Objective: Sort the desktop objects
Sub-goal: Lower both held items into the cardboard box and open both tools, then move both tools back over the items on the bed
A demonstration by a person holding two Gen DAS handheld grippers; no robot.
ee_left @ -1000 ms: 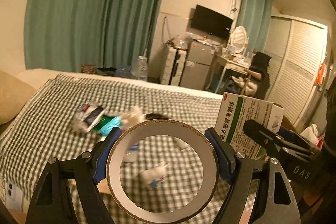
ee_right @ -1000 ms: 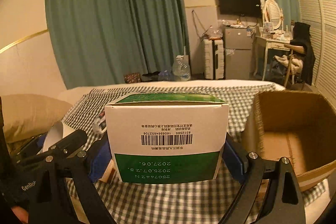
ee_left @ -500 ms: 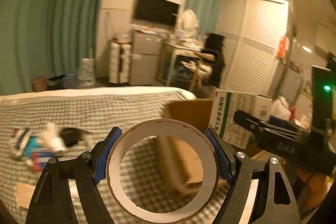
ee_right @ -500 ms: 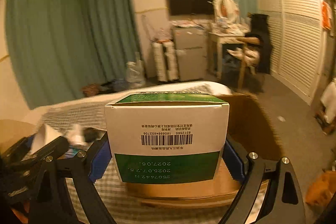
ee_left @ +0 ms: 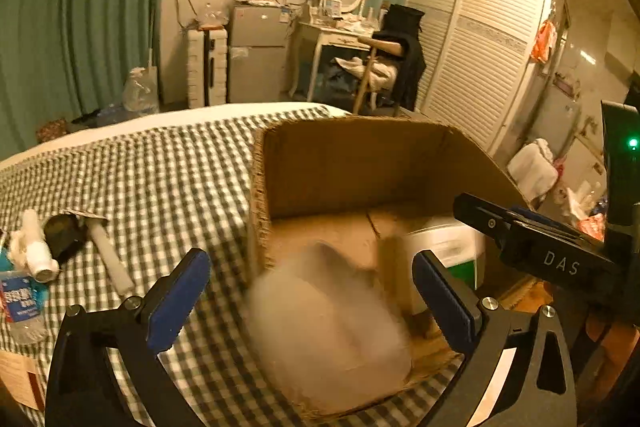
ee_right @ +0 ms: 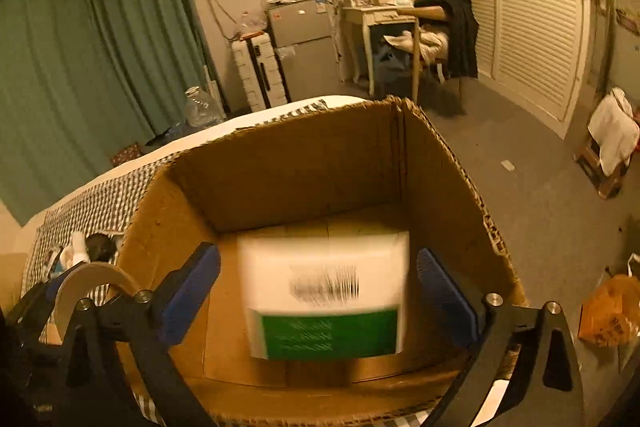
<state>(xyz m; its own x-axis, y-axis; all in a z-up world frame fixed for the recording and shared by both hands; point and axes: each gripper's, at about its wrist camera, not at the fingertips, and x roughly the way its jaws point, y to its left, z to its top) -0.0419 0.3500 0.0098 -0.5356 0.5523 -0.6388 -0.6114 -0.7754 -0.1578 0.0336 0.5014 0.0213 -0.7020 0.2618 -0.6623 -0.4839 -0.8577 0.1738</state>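
Note:
My left gripper [ee_left: 310,261] hangs over the near left corner of an open cardboard box [ee_left: 360,163]. Its jaws are opening, and a blurred tape roll [ee_left: 328,339] drops between them, clear of both blue pads [ee_left: 176,303]. My right gripper [ee_right: 318,253] is above the same cardboard box [ee_right: 300,171], and its jaws are opening too. A white and green medicine box [ee_right: 324,295] falls, blurred, between its pads [ee_right: 448,295] without touching them. In the left wrist view the right gripper [ee_left: 540,251] reaches in from the right, with the medicine box [ee_left: 448,247] under it.
The box stands at the right end of a checked cloth [ee_left: 160,179]. On the cloth at far left lie white tubes [ee_left: 108,259], a dark object [ee_left: 64,235] and a small bottle [ee_left: 24,303]. Bare floor and an orange bag [ee_right: 608,311] lie right of the box.
Both grippers swung right, from over the cloth to above the cardboard box. Their jaws parted: the tape roll left the left pads and the medicine box left the right pads, and both are dropping.

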